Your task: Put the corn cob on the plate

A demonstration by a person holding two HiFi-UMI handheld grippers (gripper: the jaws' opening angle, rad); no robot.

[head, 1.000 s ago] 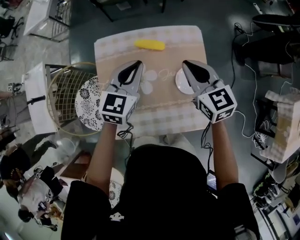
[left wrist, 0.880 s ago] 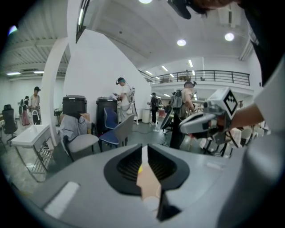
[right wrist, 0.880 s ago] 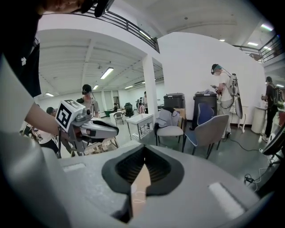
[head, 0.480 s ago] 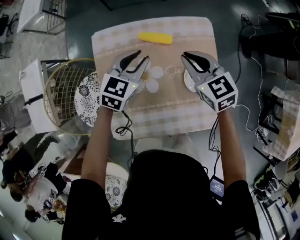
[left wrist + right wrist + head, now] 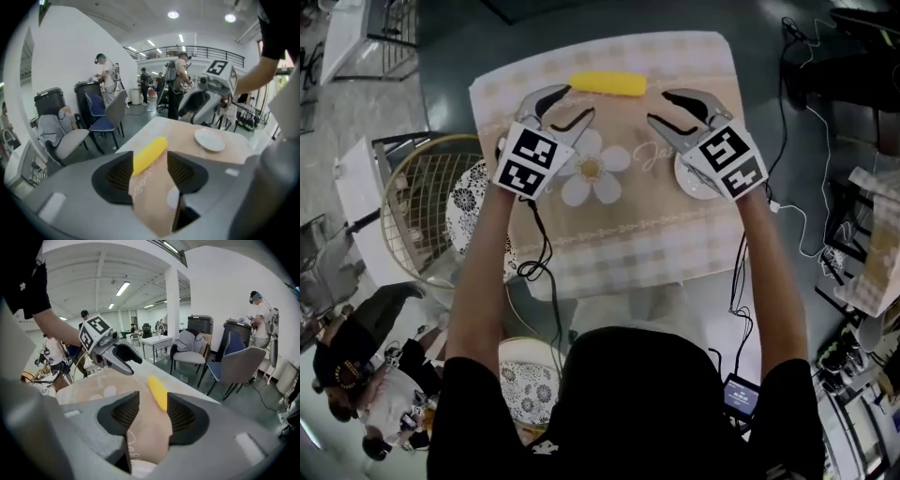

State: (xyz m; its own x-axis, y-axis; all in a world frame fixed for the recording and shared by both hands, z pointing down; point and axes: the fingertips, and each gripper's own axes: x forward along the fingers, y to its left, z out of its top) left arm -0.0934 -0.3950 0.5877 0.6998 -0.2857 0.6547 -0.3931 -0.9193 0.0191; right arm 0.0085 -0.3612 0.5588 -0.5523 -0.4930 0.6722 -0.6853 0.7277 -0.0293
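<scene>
- The corn cob (image 5: 607, 83) lies flat near the far edge of the desk (image 5: 619, 253), on the checked cloth (image 5: 581, 272). Nothing touches it.
- My left tongs (image 5: 578, 101) have just been opening and now stand wide with nothing in them. The corn cob shows just past the gap, so I think they are lined up to grab it.
- My right tongs (image 5: 660, 107) have just been opening too. They are also empty and point at the corn cob from the other side.
- The white plate (image 5: 692, 183) sits partly under my right tongs, apart from the corn cob. I think the carry over to it is short.
</scene>
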